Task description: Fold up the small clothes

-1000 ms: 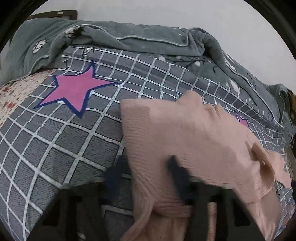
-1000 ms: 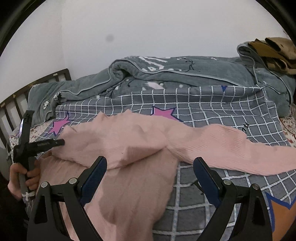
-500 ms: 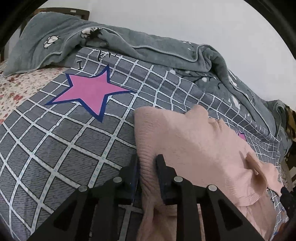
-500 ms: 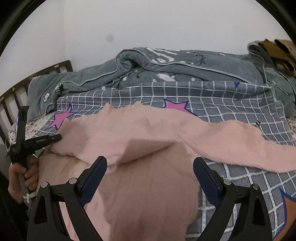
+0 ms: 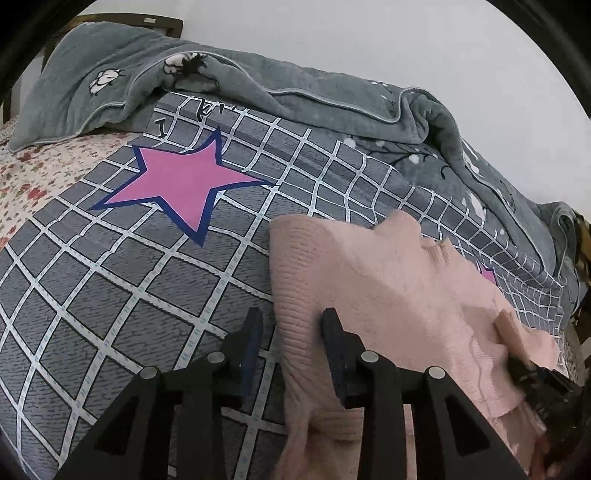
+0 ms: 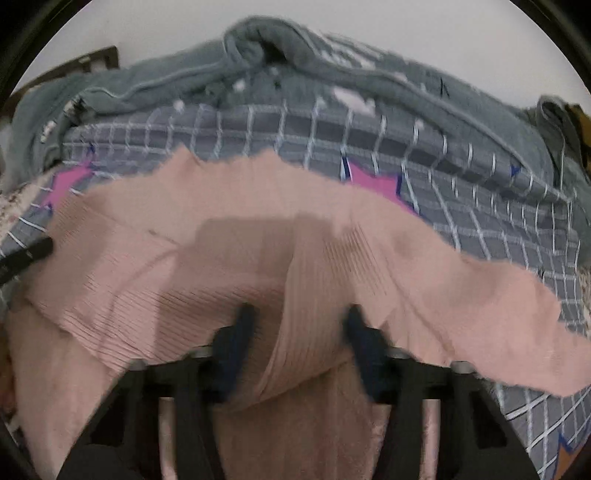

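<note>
A pink ribbed sweater (image 5: 388,295) lies spread on the grey checked bedspread (image 5: 129,295). My left gripper (image 5: 291,332) straddles the sweater's left edge. Its jaws are opening, and a gap shows between the left finger (image 5: 253,332) and the fabric. In the right wrist view, which is blurred, the sweater (image 6: 258,206) fills the middle. My right gripper (image 6: 299,325) is low over it, jaws closing around a raised fold, with a gap still at the left finger (image 6: 242,325). The right gripper (image 5: 532,373) also shows at the sweater's far right.
A rumpled grey quilt (image 5: 295,92) lies along the back of the bed by the white wall. A pink star (image 5: 181,181) is printed on the bedspread. A floral sheet (image 5: 33,177) shows at the left, and a dark headboard (image 5: 147,22) stands behind.
My left gripper's jaws, shut on the sweater's edge half a second ago, have parted. My right gripper has moved down and in over the sweater, and its wide jaws have narrowed around a fold.
</note>
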